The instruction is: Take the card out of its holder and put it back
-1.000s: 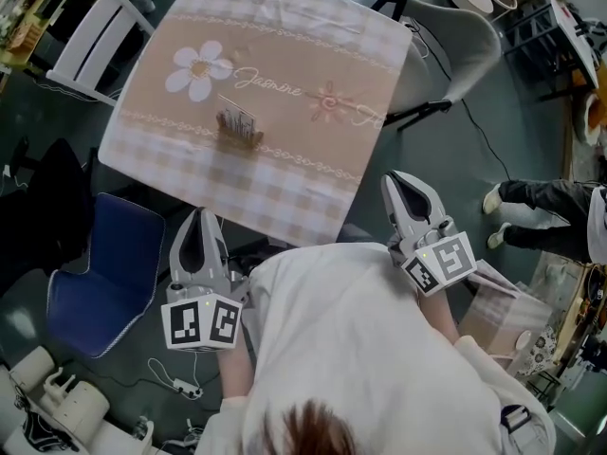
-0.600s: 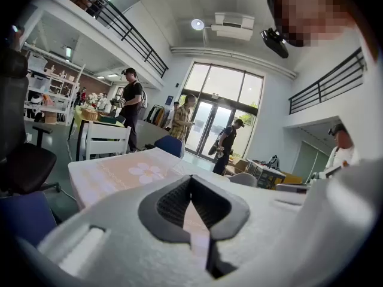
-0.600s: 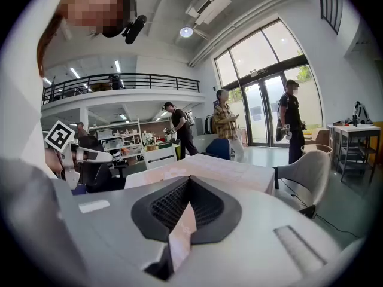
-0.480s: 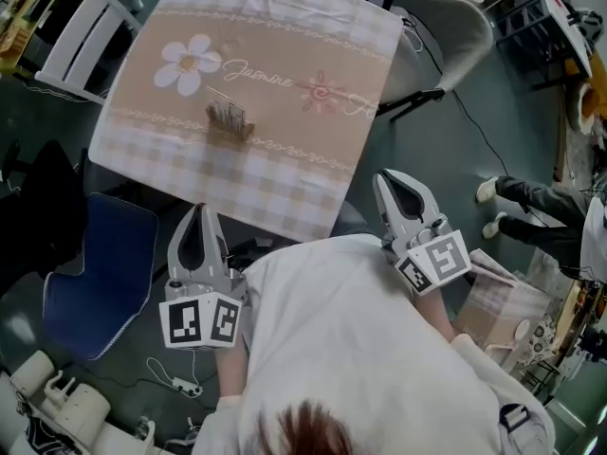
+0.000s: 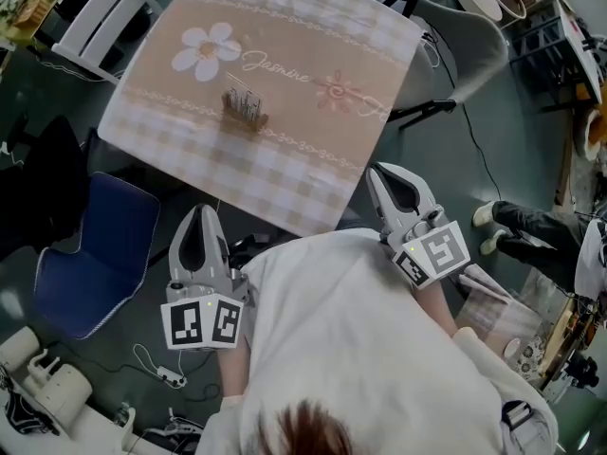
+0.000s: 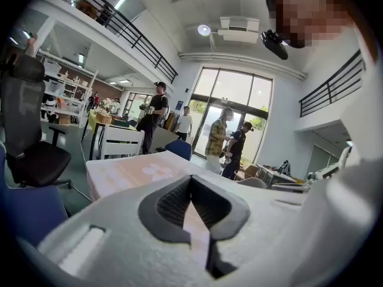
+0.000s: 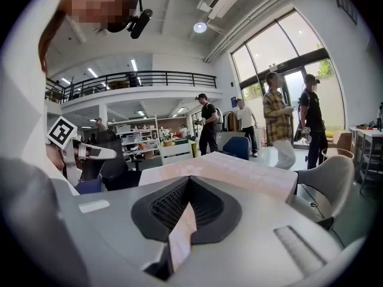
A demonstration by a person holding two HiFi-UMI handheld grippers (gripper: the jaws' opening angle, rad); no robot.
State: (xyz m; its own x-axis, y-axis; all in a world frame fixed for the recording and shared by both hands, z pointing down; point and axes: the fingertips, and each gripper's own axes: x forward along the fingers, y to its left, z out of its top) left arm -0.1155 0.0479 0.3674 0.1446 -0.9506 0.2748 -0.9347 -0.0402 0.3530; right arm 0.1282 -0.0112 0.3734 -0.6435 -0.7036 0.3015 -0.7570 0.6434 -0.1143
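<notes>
Task not yet begun. Lower left: grey left tongs (image 5: 198, 213), closed, empty. Upper left of centre: pale card (image 5: 239, 99) upright in its small brown wooden holder (image 5: 249, 119) on the beige checked-cloth bench (image 5: 285, 173). Right of centre: grey right tongs (image 5: 377, 172), closed, empty. Both tongs are well apart from the holder; removal and return both remain.

The head view swings a little, so the tabletop (image 5: 313, 159) and the card holder (image 5: 245, 112) on it now sit slightly higher and further right in the frame than a second ago. The right tongs (image 5: 387, 171) edge leftward, nearer the tabletop's near corner.
</notes>
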